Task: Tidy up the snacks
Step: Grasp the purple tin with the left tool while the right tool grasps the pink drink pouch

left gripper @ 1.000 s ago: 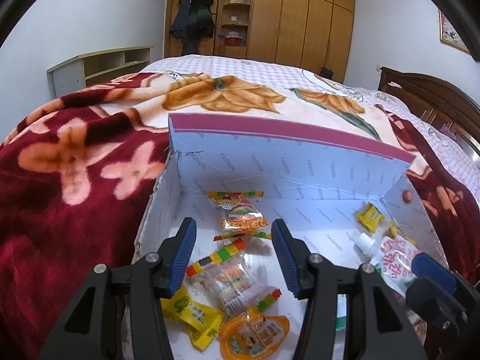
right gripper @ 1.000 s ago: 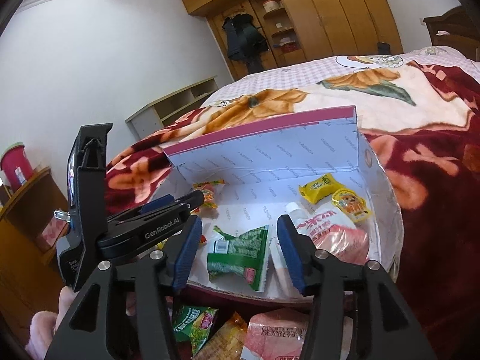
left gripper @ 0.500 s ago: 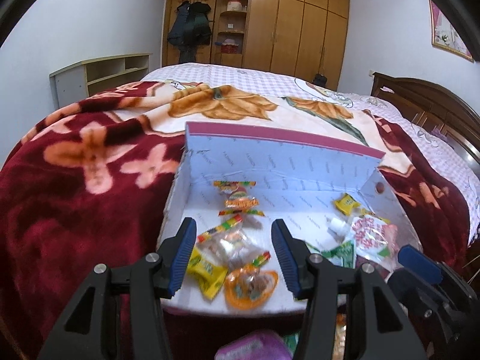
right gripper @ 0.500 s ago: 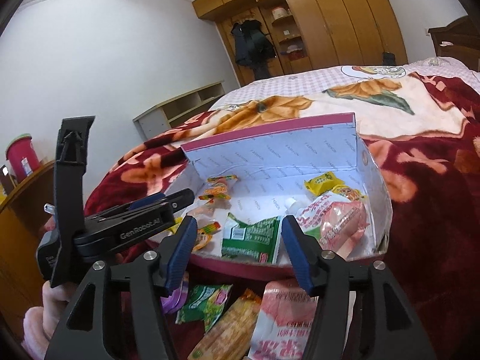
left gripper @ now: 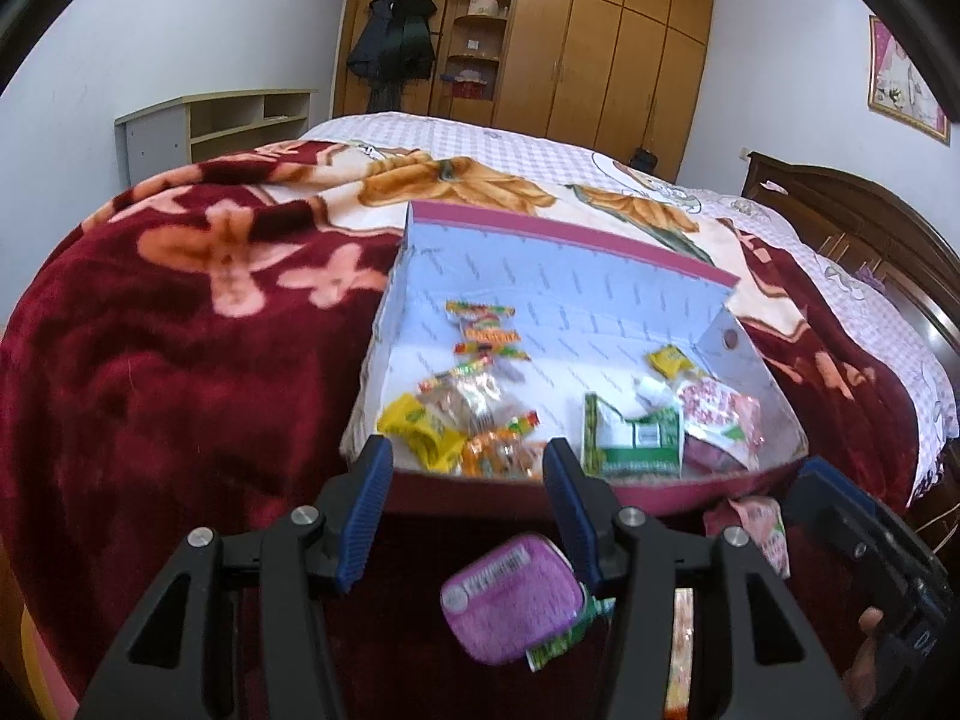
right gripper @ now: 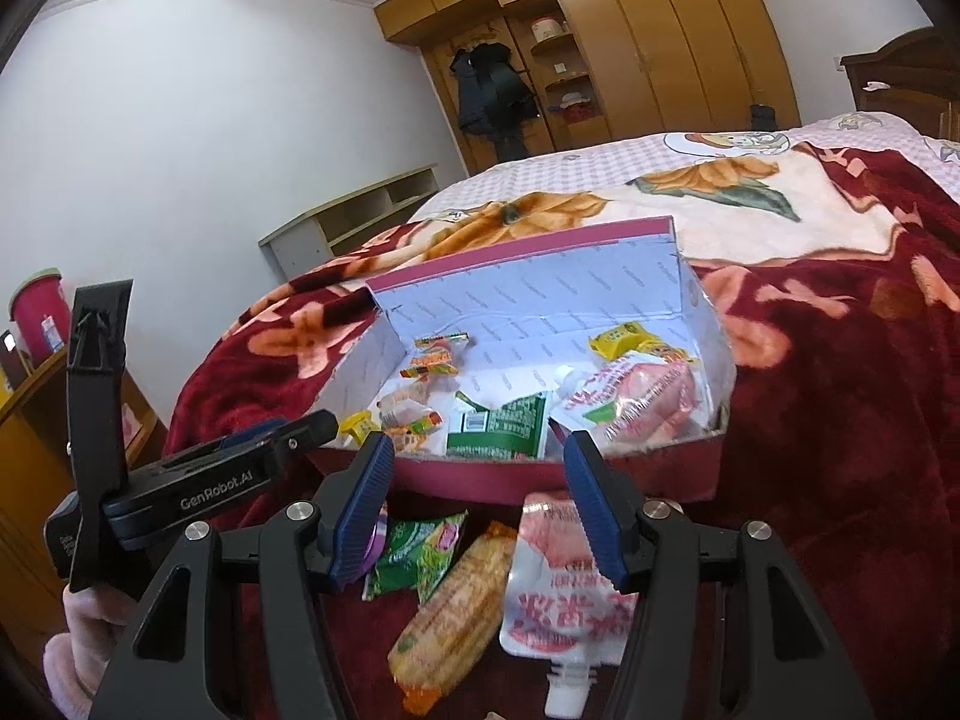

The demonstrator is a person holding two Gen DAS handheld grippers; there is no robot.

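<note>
An open pink-rimmed box lies on the bed with several snack packets inside, among them a green pack and a pink pouch. In front of the box on the blanket lie a purple pack, a green packet, a long orange-yellow pack and a pink spout pouch. My left gripper is open and empty above the purple pack. My right gripper is open and empty above the loose packets.
The dark red flowered blanket covers the bed around the box. A low open shelf stands by the wall, wardrobes at the back, a wooden headboard on the right. A red cup stands on a wooden cabinet at left.
Both grippers have drawn back from over the box toward the near side. The loose packets in front of the box have come into view. Both stay open.
</note>
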